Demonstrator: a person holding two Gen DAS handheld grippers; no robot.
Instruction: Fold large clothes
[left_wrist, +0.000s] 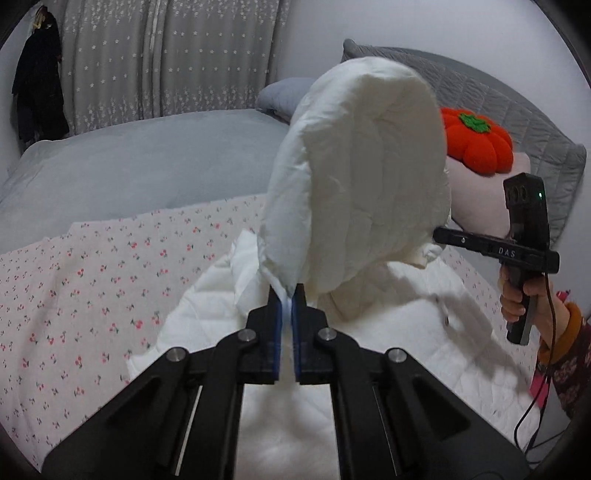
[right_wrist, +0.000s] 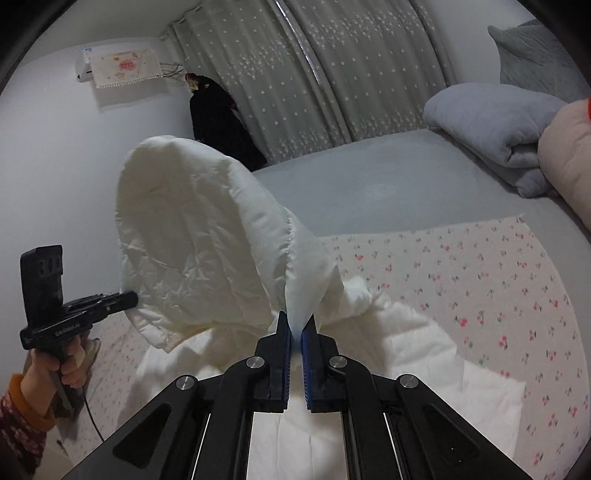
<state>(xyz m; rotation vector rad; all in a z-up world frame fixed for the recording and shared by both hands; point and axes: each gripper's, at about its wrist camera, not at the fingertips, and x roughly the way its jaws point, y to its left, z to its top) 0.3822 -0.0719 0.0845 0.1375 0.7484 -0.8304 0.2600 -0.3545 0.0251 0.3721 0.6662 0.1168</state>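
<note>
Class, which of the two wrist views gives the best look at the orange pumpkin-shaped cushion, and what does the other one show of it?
The left wrist view: the orange pumpkin cushion sits whole on a pale pillow by the headboard, green top visible. The right wrist view shows at most an orange sliver at its right edge.

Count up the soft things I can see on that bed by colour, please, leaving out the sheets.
White: 1, the padded jacket pinched by the left gripper and the right gripper
Orange-red: 1, the pumpkin cushion
Grey: 1, the folded blanket
Pale pink: 1, the pillow under the pumpkin cushion
Total: 4
</note>
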